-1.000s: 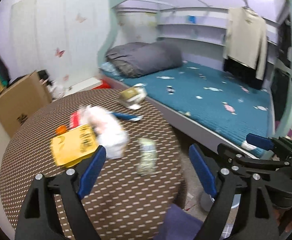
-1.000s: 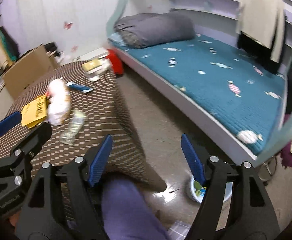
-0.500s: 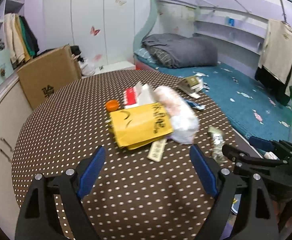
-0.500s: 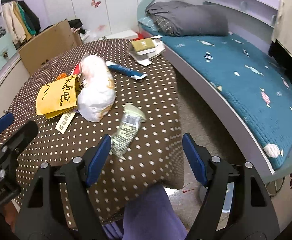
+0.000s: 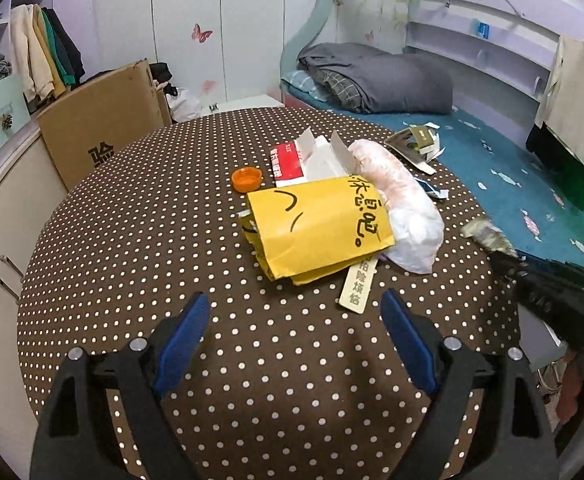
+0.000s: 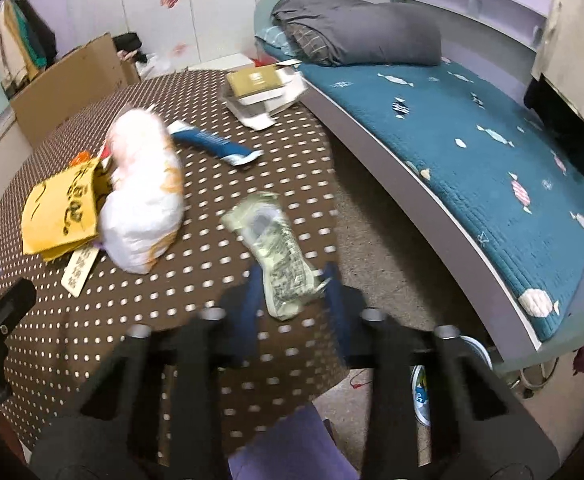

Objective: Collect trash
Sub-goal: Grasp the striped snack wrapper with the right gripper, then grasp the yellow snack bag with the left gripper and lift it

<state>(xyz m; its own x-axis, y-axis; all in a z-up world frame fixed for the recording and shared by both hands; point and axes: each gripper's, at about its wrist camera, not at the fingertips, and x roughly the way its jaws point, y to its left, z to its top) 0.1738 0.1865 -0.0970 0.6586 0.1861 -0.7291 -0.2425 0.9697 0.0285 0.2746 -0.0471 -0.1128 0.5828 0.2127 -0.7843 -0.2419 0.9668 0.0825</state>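
A round brown dotted table (image 5: 140, 240) holds trash: a yellow paper bag (image 5: 316, 228), a white plastic bag (image 5: 404, 208), an orange cap (image 5: 246, 179), a red-and-white carton (image 5: 292, 158), a paper label strip (image 5: 358, 286) and a blue wrapper (image 6: 216, 144). My left gripper (image 5: 296, 344) is open and empty, just short of the yellow bag. My right gripper (image 6: 292, 300) has its jaws closed in around the near end of a crushed clear plastic bottle (image 6: 276, 248) at the table's right edge; it also shows in the left wrist view (image 5: 488, 236).
An olive box on white papers (image 6: 260, 84) lies at the table's far edge. A bed with a teal cover (image 6: 472, 132) runs along the right. A cardboard box (image 5: 104, 128) stands behind the table. A white bin (image 6: 424, 384) sits on the floor by the bed.
Both grippers swung from the bed side toward the table. The right gripper moved in on the crushed bottle and its jaws narrowed around it. The left stayed open.
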